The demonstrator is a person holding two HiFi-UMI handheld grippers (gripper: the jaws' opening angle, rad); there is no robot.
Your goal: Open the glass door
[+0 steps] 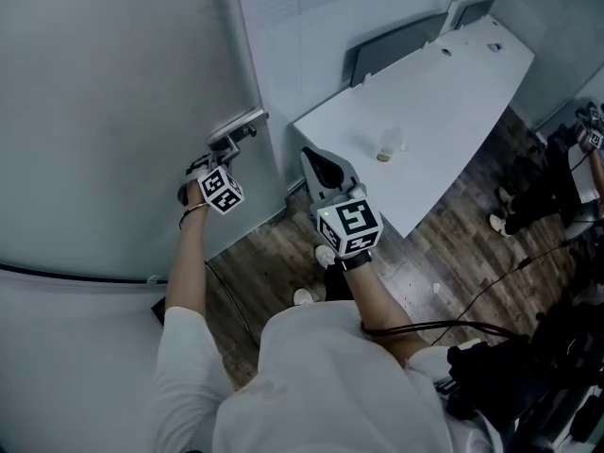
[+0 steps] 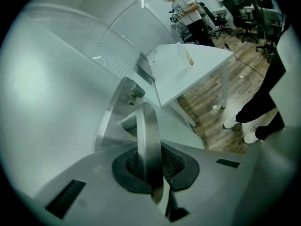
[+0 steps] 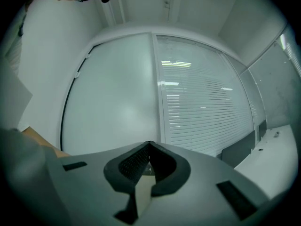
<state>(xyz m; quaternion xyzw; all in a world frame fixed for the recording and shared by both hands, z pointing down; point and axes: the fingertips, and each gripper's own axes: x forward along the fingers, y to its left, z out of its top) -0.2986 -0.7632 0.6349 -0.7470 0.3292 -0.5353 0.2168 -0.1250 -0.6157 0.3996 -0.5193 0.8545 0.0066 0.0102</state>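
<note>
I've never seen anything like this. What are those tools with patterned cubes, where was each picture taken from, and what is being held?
No robot here: a person holds a hand-held gripper, cube included, in each hand. One picture looks down from a head camera; the other two look along each gripper's jaws. The left hand-held gripper is shut on the metal handle of the glass door. The right hand-held gripper is shut and empty. The white table bears one small bottle.

Tools: two, a left tool [image 2: 151,167] and a right tool [image 3: 148,160].
Glass door [image 1: 113,111]: one.
Door handle [image 2: 146,131]: one.
Counter [image 1: 444,92]: one.
Bottle [image 2: 188,55]: one.
Standing person [image 2: 187,11] far off: one.
</note>
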